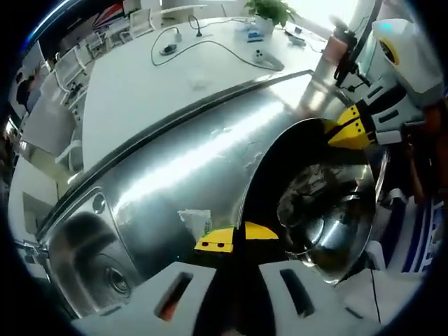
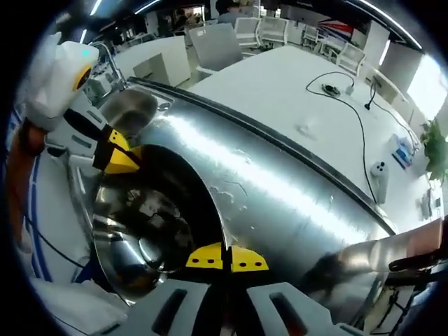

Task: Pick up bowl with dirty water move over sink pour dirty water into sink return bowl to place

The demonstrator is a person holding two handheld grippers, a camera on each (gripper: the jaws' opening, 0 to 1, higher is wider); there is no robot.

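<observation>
A shiny steel bowl (image 1: 315, 210) with murky water and dark specks in its bottom is over the steel drainboard (image 1: 189, 161). My left gripper (image 1: 236, 236) is shut on the bowl's near rim, its yellow tips pinching the edge. My right gripper (image 1: 348, 129) grips the opposite rim. In the right gripper view, the bowl (image 2: 147, 231) lies at the lower left, my right gripper (image 2: 226, 257) is shut on its rim, and the left gripper (image 2: 119, 155) clamps the far edge. The round sink basin (image 1: 98, 259) lies at the lower left, beyond the drainboard's end (image 2: 129, 108).
A white table (image 1: 140, 77) behind the drainboard carries a black cable (image 1: 210, 45), small devices and a potted plant (image 1: 269, 10). A crumpled white scrap (image 1: 192, 220) lies on the steel. A tall metal cylinder (image 1: 325, 59) stands at the counter's end. Chairs (image 2: 217, 42) ring the table.
</observation>
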